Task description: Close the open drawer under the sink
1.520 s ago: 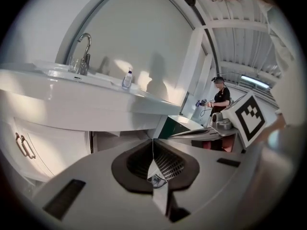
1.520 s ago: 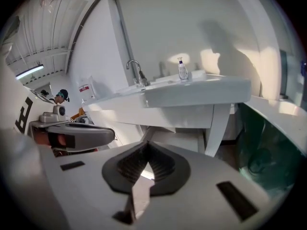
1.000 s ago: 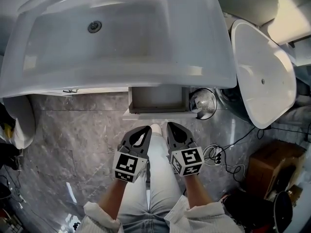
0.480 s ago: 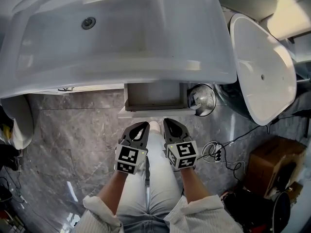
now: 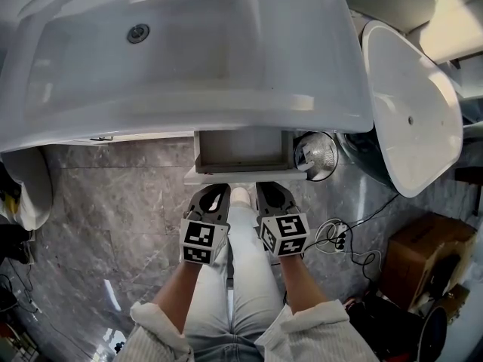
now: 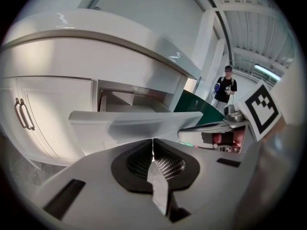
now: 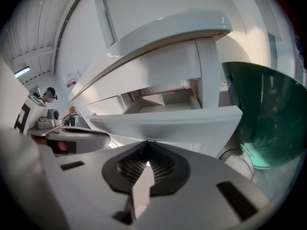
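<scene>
The white drawer (image 5: 240, 151) stands pulled out from under the big white sink (image 5: 189, 51); its inside looks bare. Its front panel (image 5: 240, 176) faces me. My left gripper (image 5: 210, 194) and right gripper (image 5: 269, 191) are side by side just short of that panel, both shut with nothing between the jaws. In the left gripper view the drawer front (image 6: 129, 126) fills the middle just beyond the closed jaw tips (image 6: 153, 140). The right gripper view shows the same panel (image 7: 168, 123) right above the closed tips (image 7: 147, 143).
A round metal-rimmed bin (image 5: 316, 157) sits right of the drawer. A second white basin (image 5: 411, 108) leans at the right, green on its underside (image 7: 264, 119). Cables (image 5: 339, 240) and a cardboard box (image 5: 419, 259) lie on the marble floor. Cabinet doors with handles (image 6: 24, 114) are left of the drawer.
Both grippers have moved forward towards the drawer front and closer to it. The drawer itself looks to be as far out as before.
</scene>
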`<control>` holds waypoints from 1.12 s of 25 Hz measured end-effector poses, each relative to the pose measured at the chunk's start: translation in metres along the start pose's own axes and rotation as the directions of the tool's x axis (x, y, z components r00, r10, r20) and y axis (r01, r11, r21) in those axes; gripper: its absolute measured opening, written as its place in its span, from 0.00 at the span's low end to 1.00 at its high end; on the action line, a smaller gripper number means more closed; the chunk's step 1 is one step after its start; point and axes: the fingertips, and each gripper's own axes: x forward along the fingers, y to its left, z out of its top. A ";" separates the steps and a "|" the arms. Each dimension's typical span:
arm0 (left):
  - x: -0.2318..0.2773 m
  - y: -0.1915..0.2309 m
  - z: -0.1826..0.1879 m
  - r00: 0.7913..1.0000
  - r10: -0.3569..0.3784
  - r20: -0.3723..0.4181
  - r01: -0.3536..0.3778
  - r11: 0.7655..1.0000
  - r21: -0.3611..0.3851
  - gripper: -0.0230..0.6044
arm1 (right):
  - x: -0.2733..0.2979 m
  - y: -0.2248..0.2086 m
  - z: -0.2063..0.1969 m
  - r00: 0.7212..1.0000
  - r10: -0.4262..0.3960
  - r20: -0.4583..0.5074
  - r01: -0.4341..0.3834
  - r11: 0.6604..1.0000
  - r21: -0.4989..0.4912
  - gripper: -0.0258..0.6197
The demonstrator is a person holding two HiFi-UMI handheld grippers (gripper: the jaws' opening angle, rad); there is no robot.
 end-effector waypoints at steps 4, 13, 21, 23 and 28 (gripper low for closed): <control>0.001 0.000 0.011 1.000 -0.002 0.025 0.002 1.000 0.017 0.06 | -0.001 -0.001 0.002 1.000 -0.009 0.010 0.009 1.000 -0.003 0.05; 0.002 0.004 0.016 0.999 0.017 0.050 -0.017 1.000 0.005 0.06 | 0.003 -0.001 0.007 0.999 -0.031 0.027 0.031 1.000 -0.005 0.05; 0.011 0.018 0.032 0.998 0.028 0.057 -0.028 1.000 0.010 0.06 | 0.017 -0.005 0.025 0.999 -0.013 0.036 0.014 1.000 -0.028 0.05; 0.012 0.017 0.037 0.998 0.025 0.063 -0.026 1.000 0.010 0.06 | 0.018 -0.006 0.027 0.999 -0.015 0.042 0.016 0.999 -0.029 0.05; 0.017 0.023 0.044 0.997 0.037 0.068 -0.037 0.999 0.000 0.06 | 0.024 -0.008 0.034 0.999 -0.013 0.050 0.015 0.999 -0.038 0.05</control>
